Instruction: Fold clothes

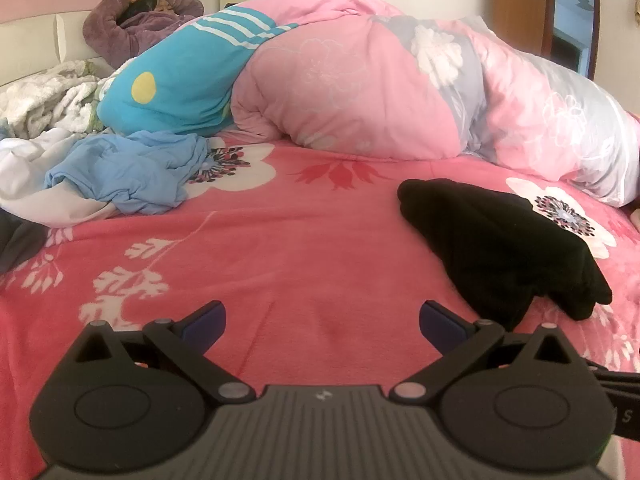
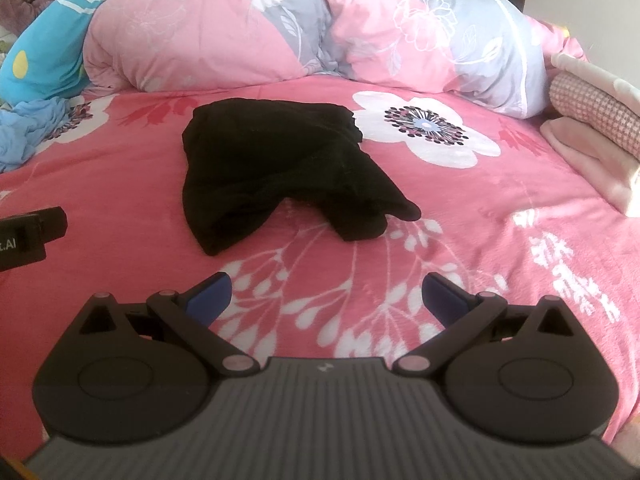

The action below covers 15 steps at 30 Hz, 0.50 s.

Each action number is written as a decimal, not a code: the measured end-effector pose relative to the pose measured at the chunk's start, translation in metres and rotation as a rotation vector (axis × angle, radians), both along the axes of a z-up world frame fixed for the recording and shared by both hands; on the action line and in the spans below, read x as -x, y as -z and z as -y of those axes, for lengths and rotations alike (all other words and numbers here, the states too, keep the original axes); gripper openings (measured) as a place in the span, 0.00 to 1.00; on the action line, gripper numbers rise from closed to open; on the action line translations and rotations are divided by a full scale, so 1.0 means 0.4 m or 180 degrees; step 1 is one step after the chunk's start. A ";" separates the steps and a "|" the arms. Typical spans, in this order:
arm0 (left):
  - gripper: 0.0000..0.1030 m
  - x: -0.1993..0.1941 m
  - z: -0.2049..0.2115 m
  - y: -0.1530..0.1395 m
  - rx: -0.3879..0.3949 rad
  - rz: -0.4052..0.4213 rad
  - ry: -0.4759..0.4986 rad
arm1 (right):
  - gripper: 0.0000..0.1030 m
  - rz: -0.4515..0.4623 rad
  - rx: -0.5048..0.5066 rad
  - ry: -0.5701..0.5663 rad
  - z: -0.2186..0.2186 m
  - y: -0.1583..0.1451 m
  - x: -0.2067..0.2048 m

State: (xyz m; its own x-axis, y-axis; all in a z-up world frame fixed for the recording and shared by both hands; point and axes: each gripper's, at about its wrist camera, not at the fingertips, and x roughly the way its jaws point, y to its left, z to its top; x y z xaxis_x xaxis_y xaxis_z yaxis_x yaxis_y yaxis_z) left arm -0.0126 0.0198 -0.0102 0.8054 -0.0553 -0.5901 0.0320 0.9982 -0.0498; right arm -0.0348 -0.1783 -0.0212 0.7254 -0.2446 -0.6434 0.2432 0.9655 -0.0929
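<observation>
The left hand-held gripper (image 1: 322, 322) is being held wide, blue-padded jaws well apart, nothing between them, above the pink floral bed blanket (image 1: 280, 248). The right hand-held gripper (image 2: 326, 296) is likewise being held wide and empty over the same blanket (image 2: 500, 208).

The crumpled black fabric garment (image 2: 276, 168) is lying on the blanket, far of the right gripper and slightly left of centre in the right wrist view; in the left wrist view it (image 1: 500, 248) is being seen to the right, near the gripper's right finger, contact cannot be told. Neither gripper is gripping it.

A light blue crumpled garment (image 1: 132, 172) is lying at far left on a white cloth (image 1: 36, 184). A bunched pink-and-grey floral quilt (image 1: 400, 88) is being piled along the far side. A teal striped cover (image 1: 188, 72) is lying left of it, over a person in a purple fleece sleeve (image 1: 116, 28) by the headboard. Folded pink checked textiles (image 2: 592, 132) are being stacked at the far right edge.
</observation>
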 end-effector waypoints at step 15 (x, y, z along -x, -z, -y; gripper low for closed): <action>1.00 0.000 0.000 0.003 0.0006 -0.0005 0.0002 | 0.99 0.0001 0.0014 -0.0015 -0.007 0.003 -0.002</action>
